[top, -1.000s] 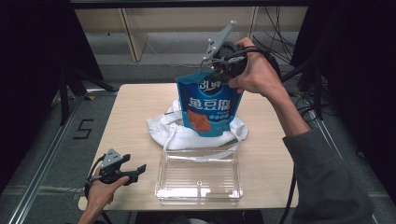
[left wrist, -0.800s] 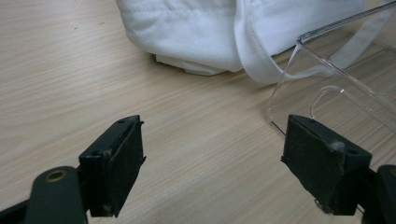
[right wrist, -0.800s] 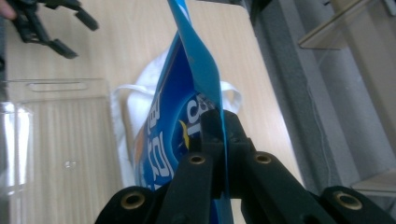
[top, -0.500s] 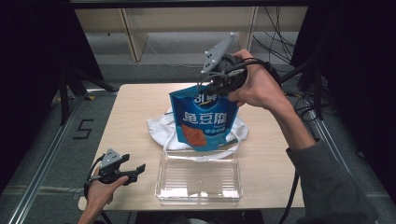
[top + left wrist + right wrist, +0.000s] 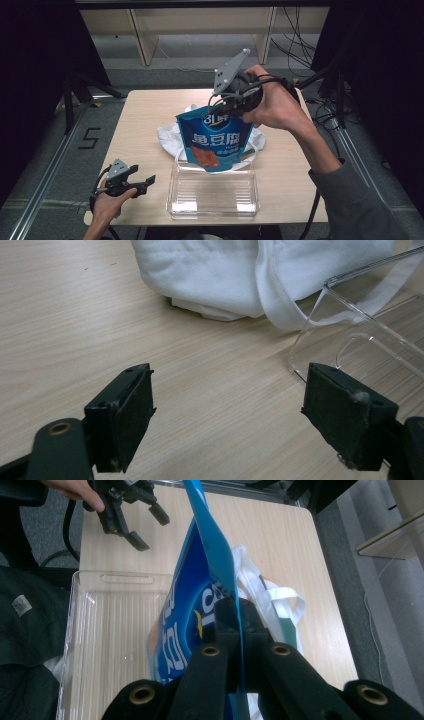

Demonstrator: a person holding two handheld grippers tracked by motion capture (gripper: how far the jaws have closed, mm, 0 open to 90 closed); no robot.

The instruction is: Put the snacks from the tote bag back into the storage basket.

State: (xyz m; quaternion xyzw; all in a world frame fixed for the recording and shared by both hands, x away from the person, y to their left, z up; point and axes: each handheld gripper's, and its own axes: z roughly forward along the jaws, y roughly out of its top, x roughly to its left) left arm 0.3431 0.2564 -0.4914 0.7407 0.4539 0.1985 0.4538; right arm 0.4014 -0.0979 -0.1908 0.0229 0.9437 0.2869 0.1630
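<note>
Blue snack pouch (image 5: 216, 142) hangs pinched by its top edge in the right gripper (image 5: 226, 104), over the clear tray's (image 5: 212, 210) far rim and the white bag (image 5: 167, 136). Bare table (image 5: 145, 107) lies open at the left. The left gripper view shows the left gripper (image 5: 227, 415) spread and holding nothing, just beside the tray's corner.

Each black two-jaw gripper, left (image 5: 131, 183) and right (image 5: 231, 101), carries a grey three-cornered plate dotted with holes and trails black cable behind its jaws; brass-coloured rivets sit below the jaws. A dark grey-green sleeve (image 5: 357, 202) covers the right forearm.
</note>
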